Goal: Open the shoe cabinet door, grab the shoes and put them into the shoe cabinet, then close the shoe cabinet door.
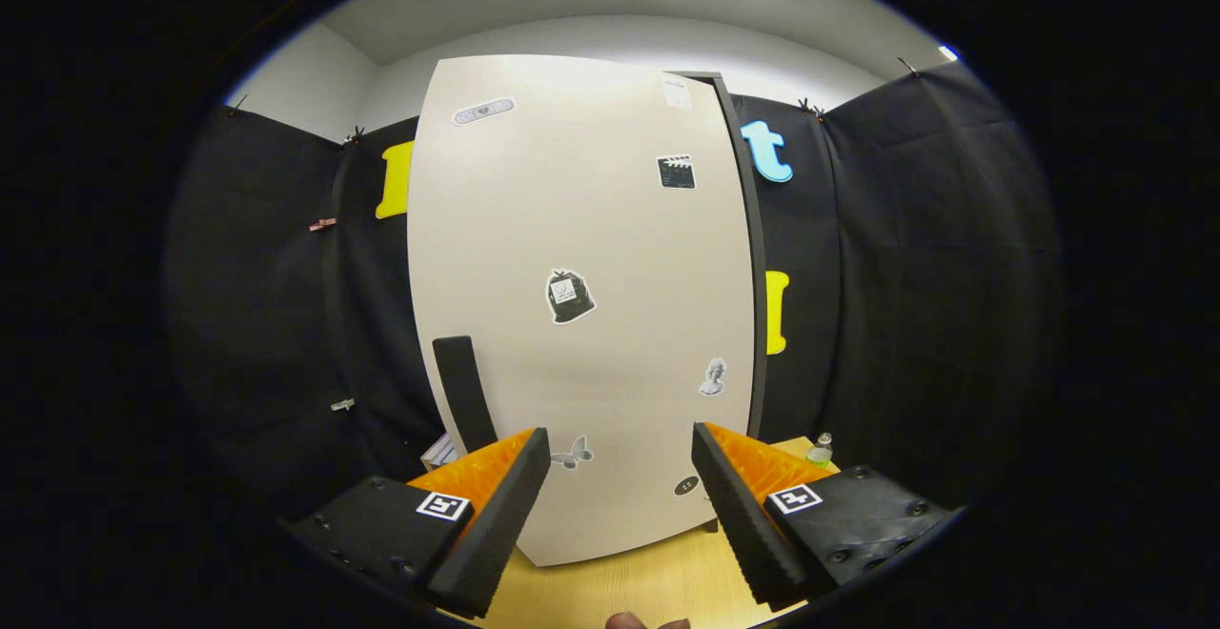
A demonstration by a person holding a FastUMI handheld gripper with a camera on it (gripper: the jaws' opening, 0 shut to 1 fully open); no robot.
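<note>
Just beyond the spread fingers point(620, 476), the closed cabinet door point(581, 257)

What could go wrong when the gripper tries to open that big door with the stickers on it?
1. The gripper is open and holds nothing, and the dark handle sits off to one side near the door's edge, so the fingers might close on nothing.
2. The cabinet door is closed and stands close ahead, so pushing forward could bump the fingers into it.
3. A small bottle stands on the wooden table beside the cabinet and could get knocked over.
</note>
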